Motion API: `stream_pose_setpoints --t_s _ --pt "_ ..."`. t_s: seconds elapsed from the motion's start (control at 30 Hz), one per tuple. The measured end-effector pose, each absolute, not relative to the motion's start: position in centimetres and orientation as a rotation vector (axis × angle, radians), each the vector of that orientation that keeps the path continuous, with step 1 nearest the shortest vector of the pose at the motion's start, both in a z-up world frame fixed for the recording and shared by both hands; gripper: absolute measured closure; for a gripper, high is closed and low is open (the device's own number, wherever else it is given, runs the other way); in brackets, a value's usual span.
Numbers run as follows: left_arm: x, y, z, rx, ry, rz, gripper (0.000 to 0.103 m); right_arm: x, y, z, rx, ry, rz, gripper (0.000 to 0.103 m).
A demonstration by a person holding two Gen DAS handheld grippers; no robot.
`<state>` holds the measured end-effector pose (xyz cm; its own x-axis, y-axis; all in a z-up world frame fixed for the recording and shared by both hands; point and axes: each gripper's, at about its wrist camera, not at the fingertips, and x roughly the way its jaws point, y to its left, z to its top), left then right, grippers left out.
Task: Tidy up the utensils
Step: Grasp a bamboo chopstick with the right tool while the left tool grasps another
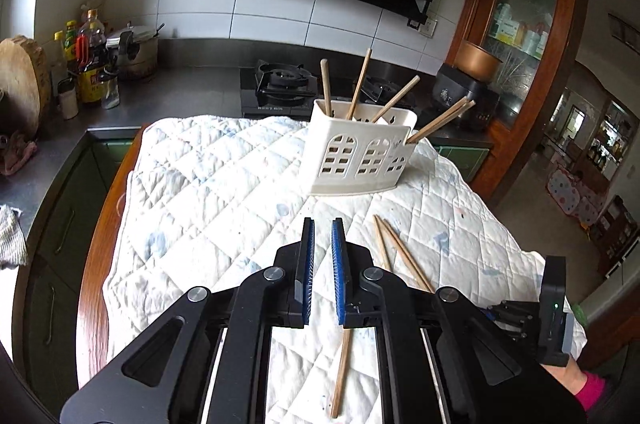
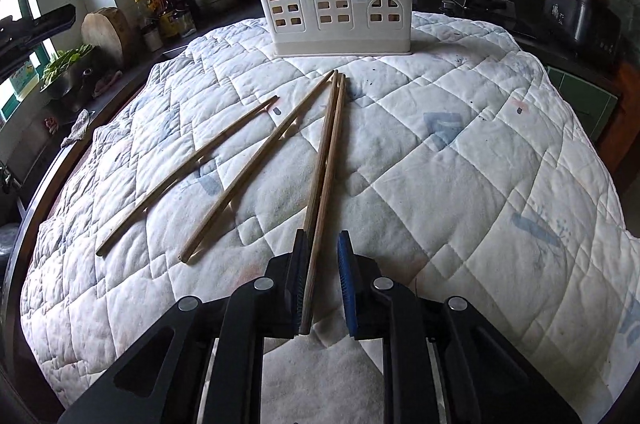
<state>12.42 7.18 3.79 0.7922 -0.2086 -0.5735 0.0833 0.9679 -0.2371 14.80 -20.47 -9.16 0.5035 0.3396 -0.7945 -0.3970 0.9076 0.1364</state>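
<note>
A white utensil holder [image 1: 356,156] with arched cut-outs stands on the quilted cloth [image 1: 208,184] and holds several wooden chopsticks [image 1: 360,84]. It also shows in the right wrist view [image 2: 336,4]. Several loose chopsticks lie on the cloth: two to the left [image 2: 192,168] and a pair [image 2: 328,144] whose near ends lie between the fingers of my right gripper [image 2: 323,238]. Its jaws stand apart around the pair. My left gripper [image 1: 322,220] is open and empty above the cloth. Loose chopsticks [image 1: 396,248] lie to its right, another [image 1: 342,372] below it.
The cloth covers a wooden table [image 1: 96,244] next to a kitchen counter with a gas stove [image 1: 280,84], bottles [image 1: 88,60], a pot [image 1: 134,52] and a round chopping block [image 1: 20,80]. A rice cooker [image 1: 464,88] sits at the right.
</note>
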Motion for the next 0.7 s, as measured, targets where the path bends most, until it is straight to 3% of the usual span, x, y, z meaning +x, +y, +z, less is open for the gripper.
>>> stream_pose_setpoints --t_s 0.7 --pt "8.9 7.9 -3.2 -0.248 0.767 -0.139 0.093 14.6 -19.7 -10.3 -0.148 0.956 0.394 0.091"
